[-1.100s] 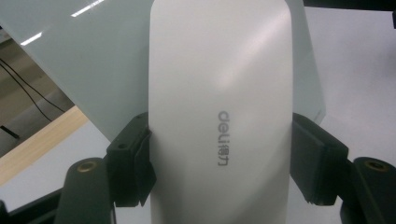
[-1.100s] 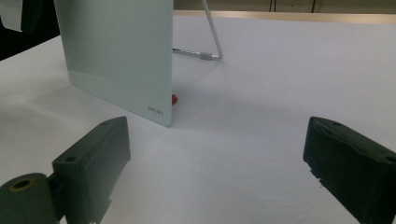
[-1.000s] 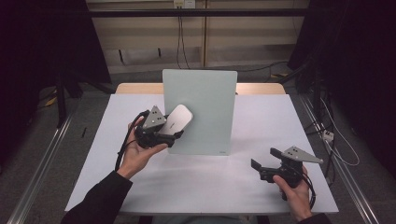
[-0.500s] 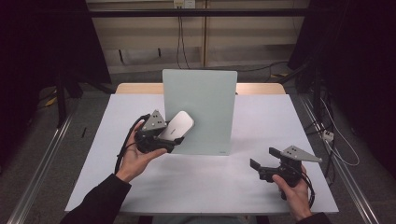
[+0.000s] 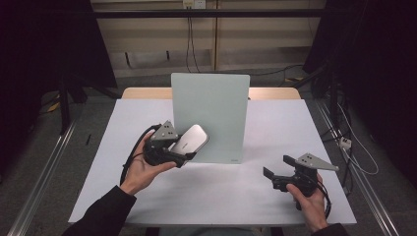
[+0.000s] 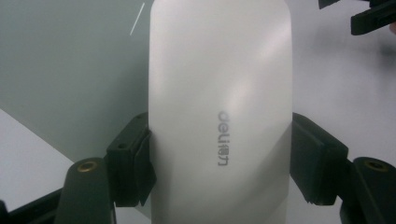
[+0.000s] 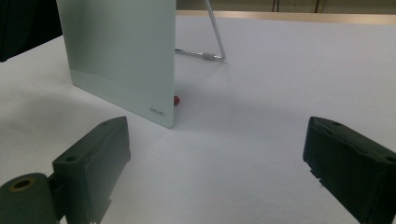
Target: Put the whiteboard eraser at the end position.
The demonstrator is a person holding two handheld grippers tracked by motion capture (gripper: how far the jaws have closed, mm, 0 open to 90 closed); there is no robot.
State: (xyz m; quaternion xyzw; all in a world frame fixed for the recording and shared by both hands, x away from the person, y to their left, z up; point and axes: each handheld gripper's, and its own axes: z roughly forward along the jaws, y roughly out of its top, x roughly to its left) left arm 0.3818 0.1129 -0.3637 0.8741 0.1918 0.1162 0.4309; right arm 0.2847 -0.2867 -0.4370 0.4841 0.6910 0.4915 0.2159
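Eraser [image 6: 219,116]: white, rounded, oblong, pinched across its width between the two black jaws of the left gripper [image 6: 219,158]; long axis running away from the jaws; grey "deli" print on its upper face, nearer the right-hand jaw; held off the table in the high view [image 5: 189,139], in front of the board's lower left part.
Left gripper: jaws closed on the eraser, one pad pressed to each long side; gripped from below by the left hand [image 5: 142,167]; grey three-cornered plate on top; black cable looping beside the wrist.
Beyond left jaws: pale green board face [image 6: 70,60] behind and to the left of the eraser; white tabletop [image 6: 345,79] to the right; black tips of the other gripper in the far upper right corner.
Right gripper [image 7: 217,158]: jaws spread wide apart, nothing between them but bare table; held low over the table by the right hand [image 5: 307,196], well apart from the board.
Ahead of right jaws: lower corner of the board [image 7: 121,56], standing upright, small "deli" mark near that corner; small red thing [image 7: 176,100] on the table just behind the corner, kind not clear.
Farther beyond right jaws: thin metal stand leg [image 7: 212,32] slanting down to the table behind the board.
Table [image 5: 275,123]: white top, wooden edge at the far side.
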